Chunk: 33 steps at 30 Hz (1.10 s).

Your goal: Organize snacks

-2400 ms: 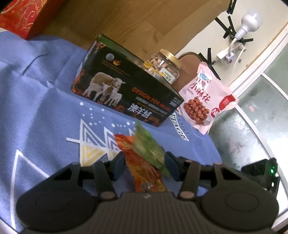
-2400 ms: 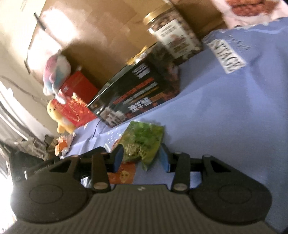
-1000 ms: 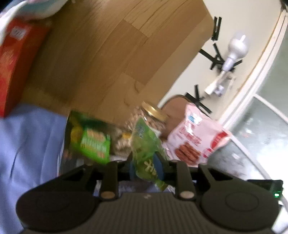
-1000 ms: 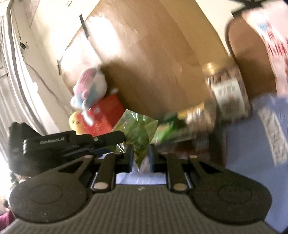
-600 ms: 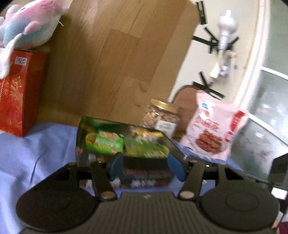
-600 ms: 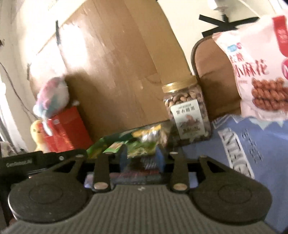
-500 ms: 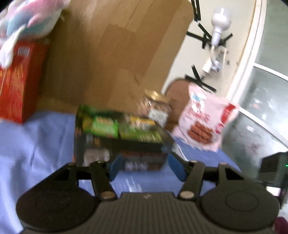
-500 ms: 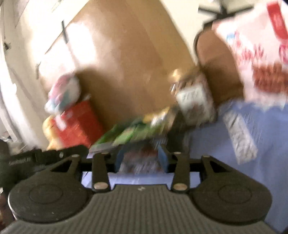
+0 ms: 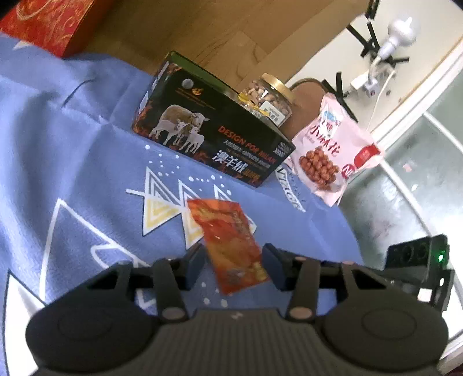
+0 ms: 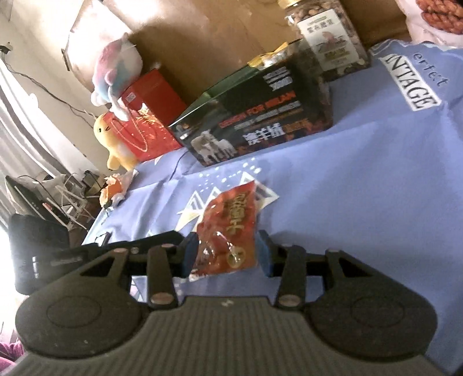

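- Here, the left gripper (image 9: 233, 266) is spread apart — the red packet (image 9: 228, 243) lies between its fingers.
- The right gripper (image 10: 227, 254) gapes too, flanking that packet (image 10: 230, 231) on the cloth (image 10: 361, 179).

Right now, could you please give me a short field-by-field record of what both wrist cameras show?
surface: blue patterned cloth
loose snack: orange-red snack packet, lying flat on the cloth
left gripper: open, fingers either side of the packet's near end
right gripper: open, also straddling the packet
container: black box with sheep picture, yellow wrappers showing at its top edge
behind box: nut jar with gold lid
right of box: pink snack bag
far left: red gift box
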Each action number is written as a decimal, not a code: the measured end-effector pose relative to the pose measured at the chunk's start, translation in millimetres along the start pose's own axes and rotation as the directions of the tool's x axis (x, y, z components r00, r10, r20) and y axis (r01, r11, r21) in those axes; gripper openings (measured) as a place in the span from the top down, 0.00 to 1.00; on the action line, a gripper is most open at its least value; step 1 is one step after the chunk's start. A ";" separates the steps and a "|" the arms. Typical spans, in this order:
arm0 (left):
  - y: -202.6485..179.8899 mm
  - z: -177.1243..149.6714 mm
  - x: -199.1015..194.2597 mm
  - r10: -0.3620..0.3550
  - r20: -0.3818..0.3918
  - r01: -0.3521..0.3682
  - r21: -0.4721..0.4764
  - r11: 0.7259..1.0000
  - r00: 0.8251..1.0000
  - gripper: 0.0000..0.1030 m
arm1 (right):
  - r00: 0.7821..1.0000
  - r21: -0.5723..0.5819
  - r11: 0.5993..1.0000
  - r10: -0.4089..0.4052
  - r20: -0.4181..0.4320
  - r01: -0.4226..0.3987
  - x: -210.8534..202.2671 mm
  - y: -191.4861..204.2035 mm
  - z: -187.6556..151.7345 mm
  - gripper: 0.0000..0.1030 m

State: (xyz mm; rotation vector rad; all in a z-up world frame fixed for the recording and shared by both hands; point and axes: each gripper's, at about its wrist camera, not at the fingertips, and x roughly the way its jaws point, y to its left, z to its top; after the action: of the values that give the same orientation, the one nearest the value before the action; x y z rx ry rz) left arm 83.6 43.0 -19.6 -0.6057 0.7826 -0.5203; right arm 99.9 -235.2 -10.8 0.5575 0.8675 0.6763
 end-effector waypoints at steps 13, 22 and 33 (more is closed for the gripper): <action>22.7 1.4 -0.9 -0.050 0.039 0.054 -0.102 0.993 0.998 0.73 | 0.966 0.317 0.913 0.244 0.081 -0.257 1.2 -31.1 -4.0 0.56; 21.3 1.3 -0.1 -0.041 0.037 0.044 -0.092 0.995 0.998 0.74 | 0.994 0.157 0.982 0.101 0.041 -0.107 11.2 -4.2 -6.6 0.77; 16.0 2.7 2.3 -0.066 0.018 0.068 -0.091 0.994 0.998 0.85 | 0.987 0.104 0.983 0.145 0.069 -0.152 9.9 3.9 -7.2 0.98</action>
State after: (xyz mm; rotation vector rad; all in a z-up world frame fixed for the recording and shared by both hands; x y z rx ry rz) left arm 90.3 53.8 -29.9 -0.7219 0.7771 -0.5432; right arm 97.4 -224.1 -16.9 0.7433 0.8140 0.7465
